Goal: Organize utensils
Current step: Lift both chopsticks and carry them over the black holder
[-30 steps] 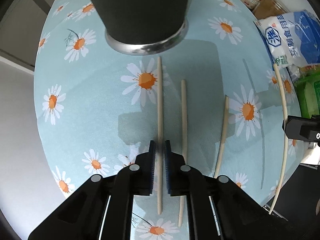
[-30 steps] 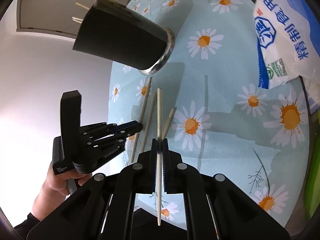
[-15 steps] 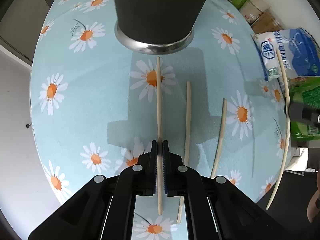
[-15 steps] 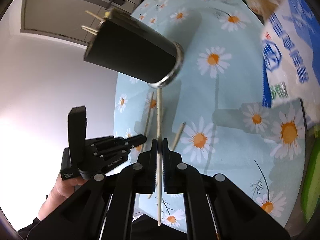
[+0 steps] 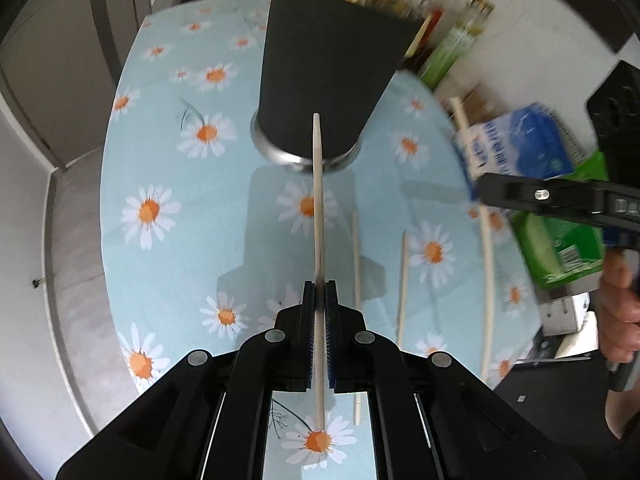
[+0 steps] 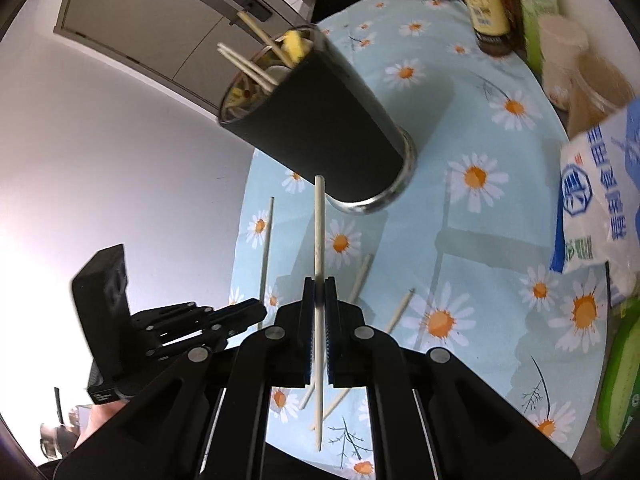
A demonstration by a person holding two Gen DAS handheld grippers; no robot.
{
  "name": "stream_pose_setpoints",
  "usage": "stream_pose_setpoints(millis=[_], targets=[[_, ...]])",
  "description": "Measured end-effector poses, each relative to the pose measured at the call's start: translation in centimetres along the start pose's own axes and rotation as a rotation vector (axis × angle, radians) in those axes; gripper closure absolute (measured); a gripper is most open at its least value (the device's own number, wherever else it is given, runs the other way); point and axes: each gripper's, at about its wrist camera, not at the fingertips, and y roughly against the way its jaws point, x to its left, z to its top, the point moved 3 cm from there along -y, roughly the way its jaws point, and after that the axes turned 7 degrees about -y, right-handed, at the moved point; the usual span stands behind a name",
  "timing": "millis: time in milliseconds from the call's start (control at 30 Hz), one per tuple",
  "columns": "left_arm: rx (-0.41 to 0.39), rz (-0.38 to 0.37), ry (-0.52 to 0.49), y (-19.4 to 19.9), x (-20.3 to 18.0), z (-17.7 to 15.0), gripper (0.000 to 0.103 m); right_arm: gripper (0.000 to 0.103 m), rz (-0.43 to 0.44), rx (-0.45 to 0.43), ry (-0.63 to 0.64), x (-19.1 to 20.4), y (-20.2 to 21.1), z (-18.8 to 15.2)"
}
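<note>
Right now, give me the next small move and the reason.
Probably lift both chopsticks higher toward the black cup's open top. The left gripper and right gripper are each shut on a chopstick, with tips below the rim.

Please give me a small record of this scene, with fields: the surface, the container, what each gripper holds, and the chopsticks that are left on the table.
surface: round table, light blue cloth with daisies
container: black cup, upright, chopsticks already standing inside
left gripper: shut on one chopstick
right gripper: shut on another chopstick
loose chopsticks: two lying on the cloth, right of the left gripper
other items: blue and white bag, bottles at the far edge
</note>
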Motion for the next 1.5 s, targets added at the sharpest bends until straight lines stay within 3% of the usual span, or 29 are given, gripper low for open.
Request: stream_pose_setpoints(millis=[233,700,1000,1500], targets=[[-0.096,-0.082,-0.038,1.9,-1.2,0.7,0.099,0.097,-0.038,-0.040,0.031,2.2,0.7,0.3],[-0.351,-0.122,-0.063,8.3,-0.4,4.2,0.099,0.097,0.126,-0.214,0.097,5.9,3.8,1.9],[-0.480,-0.107,-0.087,11.8,0.1,6.4,0.099,0.097,0.107,-0.310,0.142,7.7,5.8,3.2],[-0.670,-0.172,-0.142,15.4,0.7,9.5,0.099,0.097,0.135,-0.513,0.233,10.8,8.7,5.3]])
